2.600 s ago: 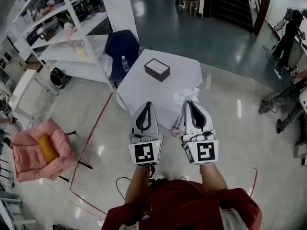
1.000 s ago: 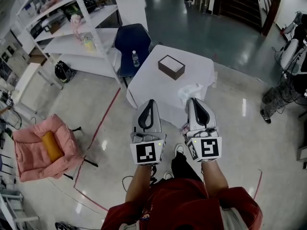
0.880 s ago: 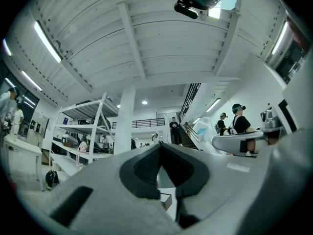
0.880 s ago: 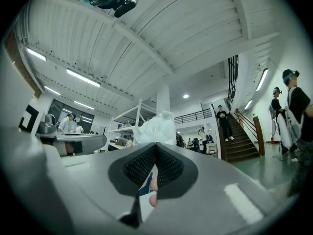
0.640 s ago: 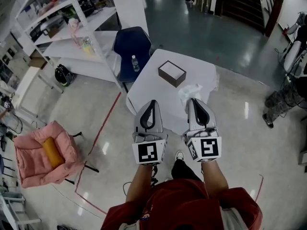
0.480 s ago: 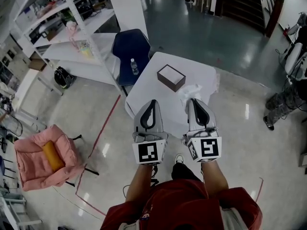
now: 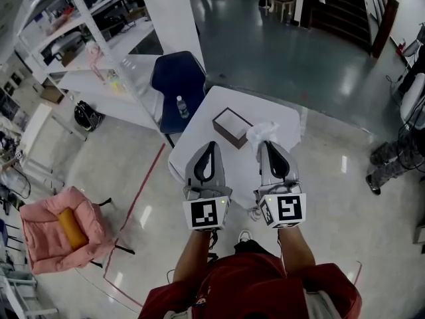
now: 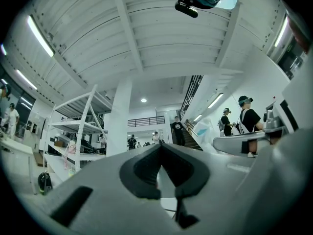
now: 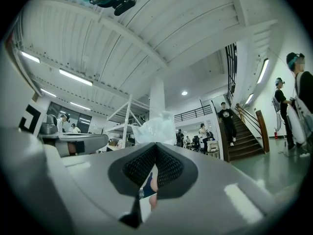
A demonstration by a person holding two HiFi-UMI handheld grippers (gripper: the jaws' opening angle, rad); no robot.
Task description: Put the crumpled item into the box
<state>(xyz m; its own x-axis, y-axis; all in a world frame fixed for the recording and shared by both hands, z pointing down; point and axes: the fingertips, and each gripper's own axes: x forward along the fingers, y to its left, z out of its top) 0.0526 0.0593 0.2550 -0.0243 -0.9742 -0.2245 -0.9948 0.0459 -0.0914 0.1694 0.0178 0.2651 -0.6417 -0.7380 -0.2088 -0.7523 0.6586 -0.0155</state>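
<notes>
Crumpled item is pinched at the tip of the right gripper; left gripper is pressed together on nothing. Box sits on the table at 10 o'clock from the item, so the grip is best loosened only once squarely above it. Blue chair crowds the table's 10 o'clock edge; open floor is seen at 3 o'clock.

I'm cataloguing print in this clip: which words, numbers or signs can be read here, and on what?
No words or numbers can be read.
Left cube, right cube: black-and-white square patterns, not letters.
Bottle: label too small to read.
Box: no print shows.
</notes>
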